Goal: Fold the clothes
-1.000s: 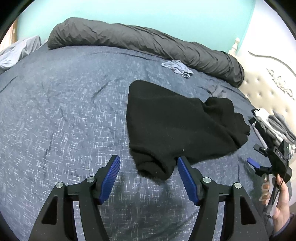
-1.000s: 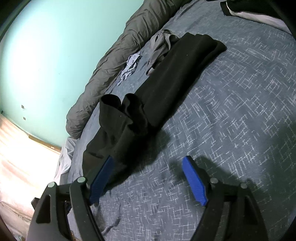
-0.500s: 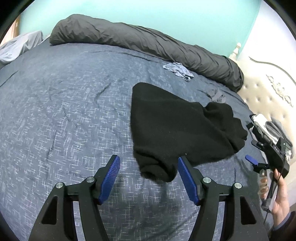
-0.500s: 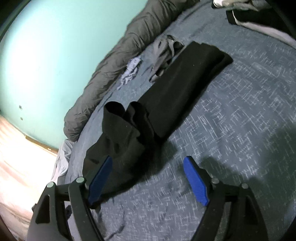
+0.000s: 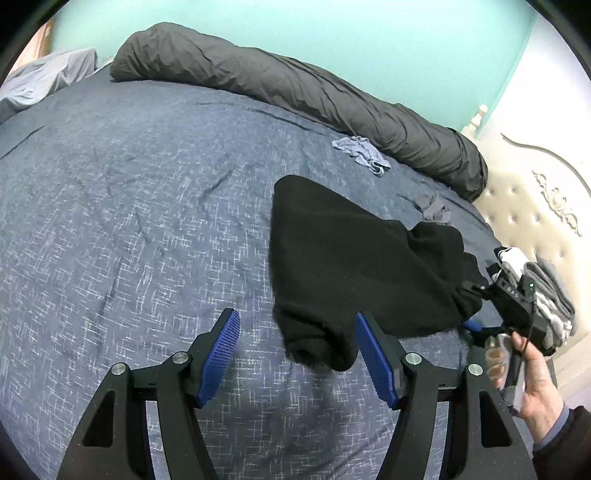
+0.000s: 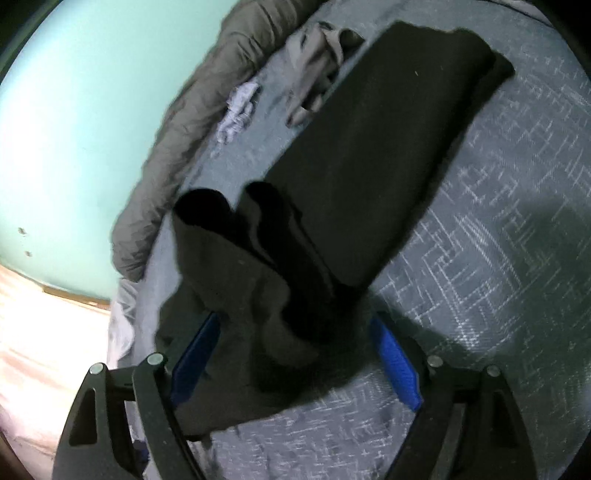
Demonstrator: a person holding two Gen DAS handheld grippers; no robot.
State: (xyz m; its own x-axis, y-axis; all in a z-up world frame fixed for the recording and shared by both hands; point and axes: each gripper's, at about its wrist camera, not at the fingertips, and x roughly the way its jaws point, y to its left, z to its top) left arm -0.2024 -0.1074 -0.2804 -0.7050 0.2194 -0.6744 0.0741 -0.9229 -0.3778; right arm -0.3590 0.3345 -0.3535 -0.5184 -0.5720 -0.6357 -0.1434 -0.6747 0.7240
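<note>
Meanwhile, a black garment (image 5: pixel 354 258) lay partly folded on the blue patterned bedspread (image 5: pixel 129 221), a long flat panel with bunched, rolled ends. The left gripper (image 5: pixel 297 354) hovered over the bed with its blue pads spread apart; one rolled end of the garment sat between them, but neither pad pressed on it. The right gripper (image 6: pixel 295 358) was at the opposite bunched end, its jaws opening, with the crumpled black fabric lying between the pads and not visibly squeezed. In the left wrist view a hand (image 5: pixel 532 384) held the right tool's handle near a stack of folded clothes (image 5: pixel 546 291) by the cream headboard (image 5: pixel 535 206). A rolled grey duvet (image 5: pixel 295 85) lay along the teal wall (image 5: pixel 332 33), with a small light-blue cloth (image 5: pixel 360 151) and a grey garment (image 6: pixel 317 55) near it.
</note>
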